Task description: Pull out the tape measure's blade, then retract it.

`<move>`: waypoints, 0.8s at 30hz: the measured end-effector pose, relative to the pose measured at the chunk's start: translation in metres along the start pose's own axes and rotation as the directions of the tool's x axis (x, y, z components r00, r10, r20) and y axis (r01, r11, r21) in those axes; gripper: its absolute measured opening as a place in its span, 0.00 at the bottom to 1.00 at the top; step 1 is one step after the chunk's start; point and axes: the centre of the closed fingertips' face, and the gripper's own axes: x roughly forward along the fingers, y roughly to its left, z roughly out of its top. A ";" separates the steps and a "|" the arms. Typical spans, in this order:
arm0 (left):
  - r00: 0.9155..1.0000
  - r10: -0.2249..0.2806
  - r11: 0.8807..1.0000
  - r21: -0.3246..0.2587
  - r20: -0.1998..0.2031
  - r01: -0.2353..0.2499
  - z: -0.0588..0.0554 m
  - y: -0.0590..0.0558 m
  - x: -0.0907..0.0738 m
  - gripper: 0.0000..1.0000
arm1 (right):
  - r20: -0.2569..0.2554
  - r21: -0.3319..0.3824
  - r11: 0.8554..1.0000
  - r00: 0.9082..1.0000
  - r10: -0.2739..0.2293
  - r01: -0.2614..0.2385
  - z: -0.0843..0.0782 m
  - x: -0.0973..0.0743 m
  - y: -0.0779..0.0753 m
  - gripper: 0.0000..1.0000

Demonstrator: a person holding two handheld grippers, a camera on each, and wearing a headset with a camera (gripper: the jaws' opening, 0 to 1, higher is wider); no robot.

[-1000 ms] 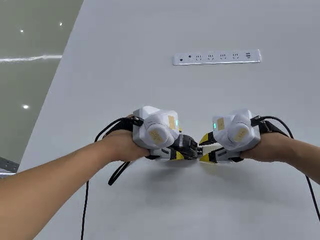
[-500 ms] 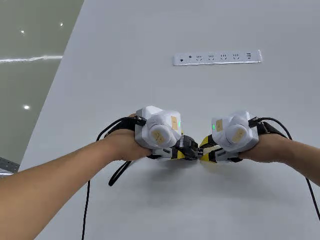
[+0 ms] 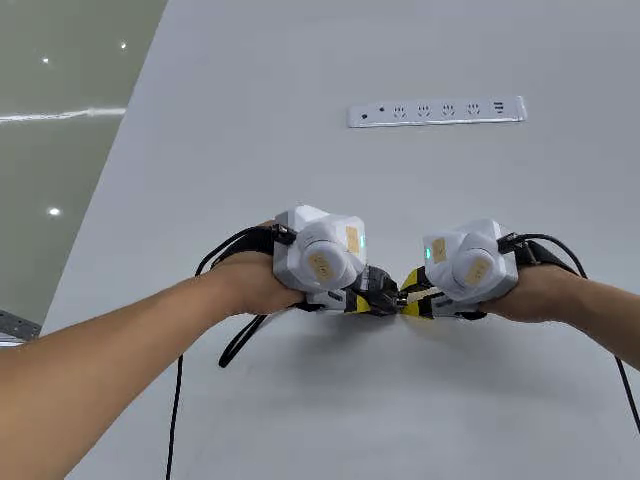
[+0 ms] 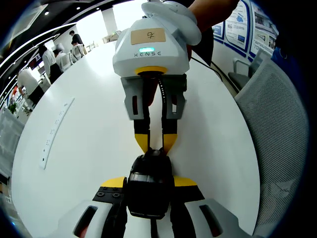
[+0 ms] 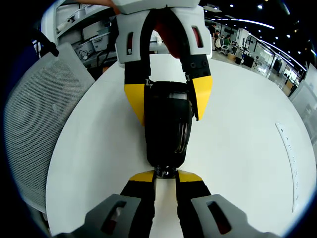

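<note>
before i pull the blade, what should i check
1. Left gripper shut on the tape measure: ok.
2. Right gripper jaws pinched on the blade tip: ok.
3. Blade drawn out: not ok, the tip sits at the case.
4. Blade lock released: cannot tell.
5. Power strip well away from both grippers: ok.

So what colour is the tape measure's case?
Black; the tape measure shows best in the right gripper view.
</note>
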 end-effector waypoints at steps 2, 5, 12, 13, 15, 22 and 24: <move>1.000 -0.001 1.000 0.007 0.000 0.001 0.000 0.000 0.000 0.29 | 0.000 0.003 1.000 1.000 -0.001 0.001 0.000 0.000 0.000 0.11; 1.000 -0.002 1.000 0.007 -0.002 0.002 0.000 0.000 0.000 0.29 | 0.001 0.003 1.000 1.000 0.001 -0.001 -0.001 -0.001 0.000 0.11; 1.000 -0.002 1.000 0.027 -0.006 0.002 0.000 -0.002 0.000 0.29 | 0.009 0.005 1.000 1.000 0.006 -0.006 -0.002 -0.002 0.002 0.10; 1.000 -0.002 1.000 0.031 -0.006 0.003 0.001 -0.002 0.000 0.29 | 0.011 0.007 1.000 1.000 0.007 -0.007 -0.002 -0.002 0.002 0.10; 1.000 -0.003 0.999 0.034 -0.007 0.004 0.001 -0.002 -0.001 0.29 | 0.012 0.008 1.000 1.000 0.009 -0.009 -0.003 -0.003 0.003 0.10; 1.000 -0.001 1.000 0.022 -0.004 0.001 0.000 -0.001 -0.001 0.29 | 0.007 0.010 1.000 1.000 0.008 -0.008 -0.008 -0.009 0.002 0.10; 1.000 -0.001 1.000 0.023 -0.005 0.001 0.001 -0.001 -0.001 0.29 | 0.006 0.012 1.000 1.000 0.009 -0.009 -0.011 -0.011 0.003 0.10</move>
